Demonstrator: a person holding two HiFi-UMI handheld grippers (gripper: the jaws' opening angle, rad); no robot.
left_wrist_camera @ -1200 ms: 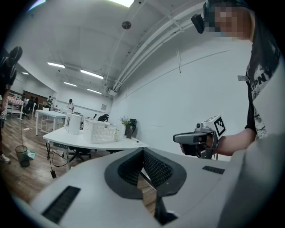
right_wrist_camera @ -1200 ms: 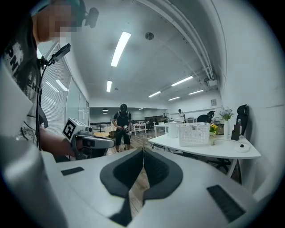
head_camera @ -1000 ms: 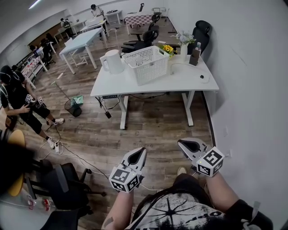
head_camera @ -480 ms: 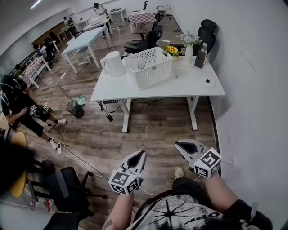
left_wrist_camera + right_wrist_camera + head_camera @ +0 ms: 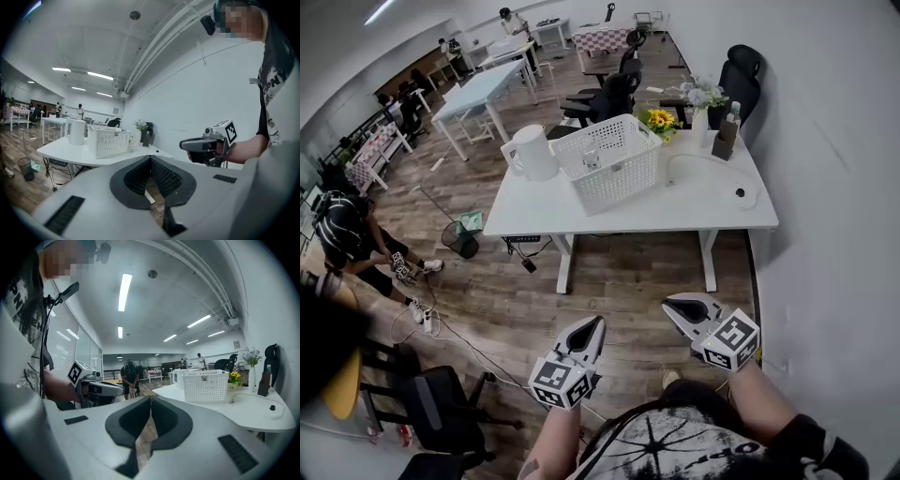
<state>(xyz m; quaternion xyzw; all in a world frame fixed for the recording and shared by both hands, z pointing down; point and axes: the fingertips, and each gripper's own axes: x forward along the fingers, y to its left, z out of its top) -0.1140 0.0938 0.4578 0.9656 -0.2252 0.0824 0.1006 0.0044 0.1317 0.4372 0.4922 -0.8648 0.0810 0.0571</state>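
Note:
Both grippers hang in the air over the wooden floor, short of a white table point(image 5: 694, 202). My left gripper point(image 5: 595, 323) is shut with nothing between its jaws, which meet in the left gripper view point(image 5: 151, 159). My right gripper point(image 5: 673, 305) is shut and empty too, its jaws closed together in the right gripper view point(image 5: 150, 400). Each sees the other: the right gripper point(image 5: 206, 145) and the left gripper point(image 5: 101, 389) are level, side by side. On the table stand a white mesh basket point(image 5: 609, 159) and a white jug point(image 5: 530, 152).
Yellow flowers point(image 5: 659, 119), a vase point(image 5: 701, 98) and a dark bottle point(image 5: 728, 136) stand at the table's far end. Black chairs point(image 5: 614, 94) are behind it, a white wall point(image 5: 844, 187) to the right. A person point(image 5: 352, 244), a bin point(image 5: 457, 234) and floor cables point(image 5: 441, 323) are at the left.
The head view has advanced toward the white table, which now sits lower and larger. Both grippers stay shut and level. The person at left has bent lower.

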